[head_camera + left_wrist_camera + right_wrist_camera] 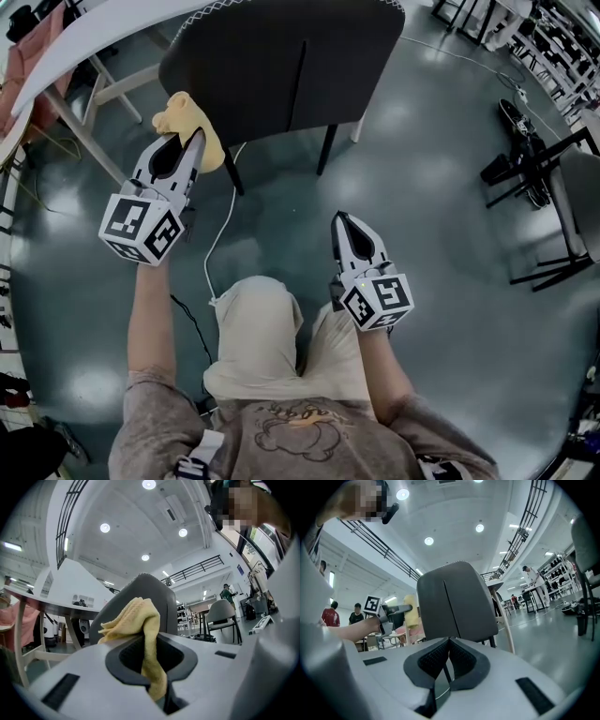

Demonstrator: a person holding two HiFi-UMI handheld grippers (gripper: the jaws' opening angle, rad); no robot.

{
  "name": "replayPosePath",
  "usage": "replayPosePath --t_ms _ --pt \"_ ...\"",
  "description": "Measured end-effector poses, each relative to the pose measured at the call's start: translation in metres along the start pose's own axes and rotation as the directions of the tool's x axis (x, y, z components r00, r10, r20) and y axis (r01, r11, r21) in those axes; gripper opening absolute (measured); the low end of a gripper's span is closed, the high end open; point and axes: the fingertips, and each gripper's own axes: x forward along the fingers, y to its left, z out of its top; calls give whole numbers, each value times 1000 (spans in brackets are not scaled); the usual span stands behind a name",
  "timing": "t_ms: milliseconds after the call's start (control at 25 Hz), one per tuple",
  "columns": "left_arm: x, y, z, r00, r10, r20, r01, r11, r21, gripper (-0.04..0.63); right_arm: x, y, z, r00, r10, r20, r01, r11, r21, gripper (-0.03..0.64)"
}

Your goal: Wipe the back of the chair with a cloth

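**A:** What does each gripper hold, and where is the cloth?

**B:** The left gripper (195,141) has its jaws pinched together on a yellow cloth (180,114), which is gripped by a narrow fold while the rest bunches loose above. The right gripper (341,221) has its jaws together with nothing between them, and it hangs near the person's knee. The cloth is at the left edge of the dark chair (281,66), low on its backrest (457,602). I can't tell whether it touches.

**A:** What could go wrong?

**B:** I judge the thin pinch the main risk, as drag across the backrest could tug the cloth free. Nothing steadies the chair, so a firm stroke might slide it over the glossy floor (441,216). A white cable (220,234) runs across the floor by the chair leg towards the person's feet and could snag.

**A:** And the room to move?

**B:** It is tight on the left, where a white table (94,42) and its legs stand just beside the chair. On the right the floor is open, with a second chair (572,216) well apart.
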Motion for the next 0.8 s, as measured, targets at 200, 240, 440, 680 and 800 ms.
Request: replayPosePath --t_ms 200,240,440,680,800 --pt "-7 13 -16 999 37 -27 -37 999 6 51 2 1 -2 1000 7 -4 -7 1000 -1 25" --pt "-6 15 -19 999 42 -28 -42 999 -3 51 2 1 -2 1000 8 -5 -8 1000 -2 25" --pt "0 18 -26 998 54 -34 -54 998 -11 51 1 -2 0 1000 1 -8 -1 1000 -4 25" --pt "19 15 -43 997 42 -66 -43 999 -10 51 2 0 -2 1000 -2 -6 2 1000 -5 25" --pt "31 14 -51 996 36 -76 -37 999 -11 51 1 0 -4 1000 -2 -8 2 1000 -9 25"
